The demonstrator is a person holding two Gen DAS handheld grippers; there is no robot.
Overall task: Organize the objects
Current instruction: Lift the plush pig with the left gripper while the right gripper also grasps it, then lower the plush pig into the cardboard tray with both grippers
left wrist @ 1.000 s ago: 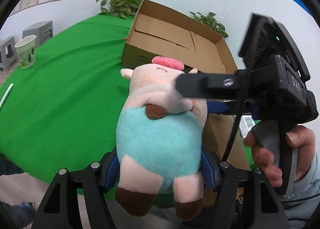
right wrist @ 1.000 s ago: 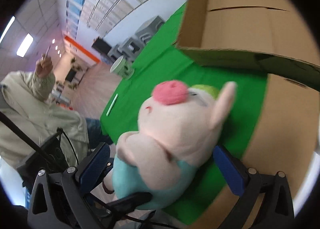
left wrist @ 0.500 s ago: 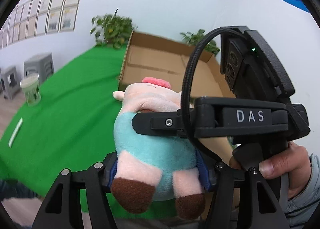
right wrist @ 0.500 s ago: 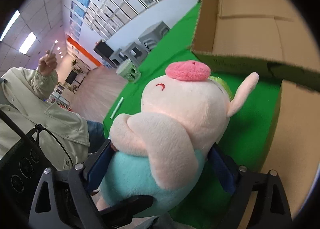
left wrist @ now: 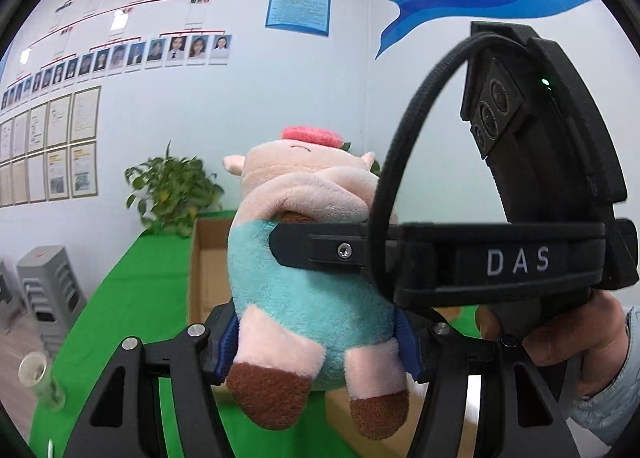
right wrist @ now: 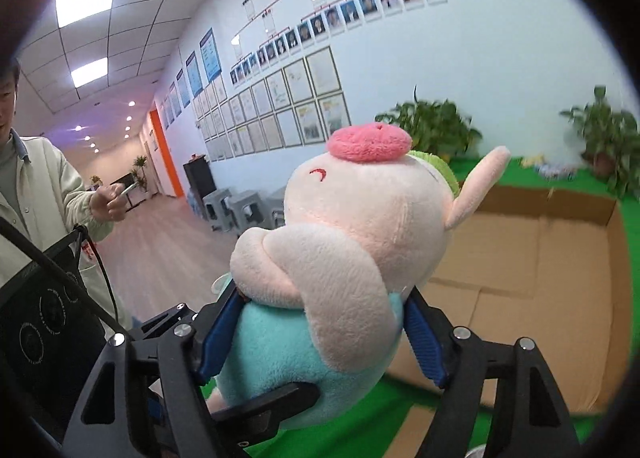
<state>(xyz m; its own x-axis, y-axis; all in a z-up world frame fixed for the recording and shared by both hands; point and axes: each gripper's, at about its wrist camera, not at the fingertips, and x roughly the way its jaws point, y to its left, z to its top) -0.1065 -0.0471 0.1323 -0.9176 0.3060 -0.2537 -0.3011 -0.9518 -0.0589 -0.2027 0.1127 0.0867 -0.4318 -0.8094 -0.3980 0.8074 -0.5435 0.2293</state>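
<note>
A plush pig with a pink body, teal shirt, brown feet and a pink snout is held in the air above the green table. My left gripper is shut on its lower body. My right gripper is shut on its middle, at the teal shirt; it crosses the left wrist view as a black bar marked DAS. The pig also fills the right wrist view. An open cardboard box lies on the table behind the pig, and it shows in the left wrist view.
The table has a green cloth. A paper cup stands at its left edge. Potted plants stand by the far wall. Grey stools stand on the floor at the left. A person stands at the left.
Both grippers have lifted the pig and tilted upward, so the wall now fills the views and the box sits lower. The right gripper has shut on the pig.
</note>
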